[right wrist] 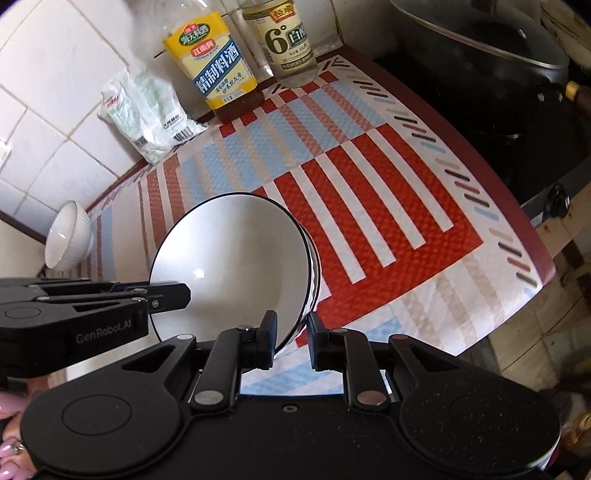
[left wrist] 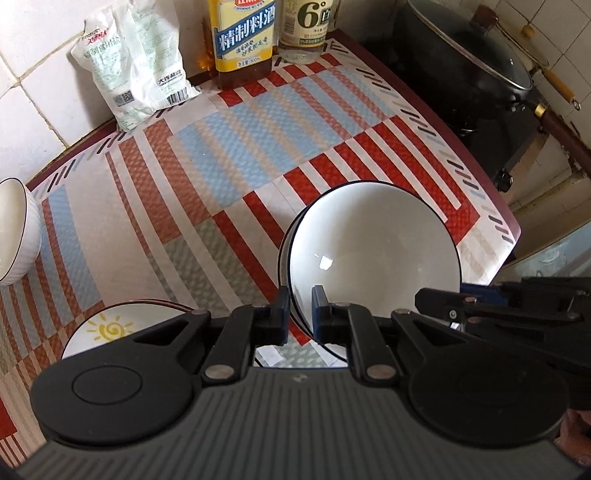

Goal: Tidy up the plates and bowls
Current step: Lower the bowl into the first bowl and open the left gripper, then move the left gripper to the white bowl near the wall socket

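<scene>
While both grippers clamp opposite sides of its rim, the white bowl point(left wrist: 369, 254) with a dark edge line hangs tilted over the red-striped part of the table point(left wrist: 192, 177); whether its base touches the mat, cannot tell. Left gripper point(left wrist: 300, 314): fingers narrow, pinching the bowl's near rim. Right gripper point(right wrist: 291, 341): fingers narrow, rim between them, the grip looking slightly looser. Ribbed white bowl point(left wrist: 16, 230) sits well apart at the table's left edge. Sun-printed dish point(left wrist: 110, 328) lies just beside the left gripper. Salt bag point(left wrist: 135, 62), cooking wine bottle point(left wrist: 243, 37) and vinegar bottle point(left wrist: 306, 29) stand against the tiled wall; lidded black wok point(left wrist: 476, 70) on the stove.
</scene>
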A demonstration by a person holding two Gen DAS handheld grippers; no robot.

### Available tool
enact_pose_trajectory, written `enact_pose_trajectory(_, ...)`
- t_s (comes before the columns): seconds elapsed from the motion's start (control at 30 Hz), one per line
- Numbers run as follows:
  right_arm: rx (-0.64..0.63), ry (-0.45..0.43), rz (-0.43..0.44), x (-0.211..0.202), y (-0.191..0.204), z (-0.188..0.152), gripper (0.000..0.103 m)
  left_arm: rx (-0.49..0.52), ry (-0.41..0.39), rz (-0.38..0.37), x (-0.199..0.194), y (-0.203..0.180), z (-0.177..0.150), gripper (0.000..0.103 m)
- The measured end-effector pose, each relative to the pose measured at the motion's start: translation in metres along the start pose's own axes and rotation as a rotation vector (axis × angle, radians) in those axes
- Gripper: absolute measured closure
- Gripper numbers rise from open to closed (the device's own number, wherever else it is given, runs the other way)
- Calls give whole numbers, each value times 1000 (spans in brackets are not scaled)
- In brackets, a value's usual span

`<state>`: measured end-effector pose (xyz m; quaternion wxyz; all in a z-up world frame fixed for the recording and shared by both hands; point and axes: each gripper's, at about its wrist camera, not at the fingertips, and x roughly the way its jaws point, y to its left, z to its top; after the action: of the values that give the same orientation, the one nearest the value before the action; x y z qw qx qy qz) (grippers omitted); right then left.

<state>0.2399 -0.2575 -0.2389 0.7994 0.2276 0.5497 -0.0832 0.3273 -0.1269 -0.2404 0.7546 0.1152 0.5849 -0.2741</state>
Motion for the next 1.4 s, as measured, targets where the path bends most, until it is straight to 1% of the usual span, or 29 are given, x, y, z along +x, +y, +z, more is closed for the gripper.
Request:
enact_pose_trajectory(0.07,-6,-6,-6,1,-1,0,78,1,-8,17,1,-2,0,92)
enact_pose_trajectory(0.13,5,-14,19,1,-4,1,77,-2,-16,43,3,-2,0,91)
enact_pose_trajectory(0.2,15,-33,59,-3,-6,2,76,-25,-6,43,5,1,1,89)
enact_pose_trajectory(0.23,4,-37,61,-4,-5,3,76,-41,-11,40,4,3,2,88)
enact_pose_trajectory(0.33,-57,-54,40,-8,0,0,76,-91,-38,26,-5,7,-1,81)
enact_pose_trajectory(0.4,-81,-74,40,-17,0,-3,75,-110,-57,20,-16,7,-6,71)
enact_pose_trajectory(0.47,-121,-99,42,-27,2,-6,72,-111,-75,20,-27,6,-12,71)
enact_pose_trajectory(0.6,-230,-126,13,-45,11,-12,70,-106,-118,22,-50,4,-29,71)
enact_pose_trajectory(0.67,-259,-117,7,-50,14,-15,60,-102,-130,39,-59,4,-37,70)
enact_pose_trajectory(0.73,-272,-110,25,-53,15,-18,59,-97,-140,66,-66,3,-46,70)
enact_pose_trajectory(0.83,-301,-102,30,-55,19,-24,59,-102,-146,54,-76,6,-58,70)
enact_pose_trajectory(0.97,-358,-109,45,-63,31,-36,56,-119,-168,63,-94,11,-74,69)
enact_pose_trajectory(1.03,-392,-110,52,-67,39,-40,56,-115,-183,60,-104,14,-81,68)
enact_pose_trajectory(1.13,-479,-100,71,-74,53,-51,55,-89,-200,64,-118,19,-91,68)
enact_pose_trajectory(1.2,-519,-100,65,-78,64,-57,52,-84,-206,56,-127,26,-98,68)
enact_pose_trajectory(1.23,-534,-102,65,-80,69,-59,48,-85,-212,56,-131,30,-102,66)
enact_pose_trajectory(1.27,-545,-107,66,-83,75,-61,47,-84,-220,58,-136,35,-105,63)
enact_pose_trajectory(1.4,-595,-130,65,-91,102,-68,47,-87,-241,66,-151,60,-115,62)
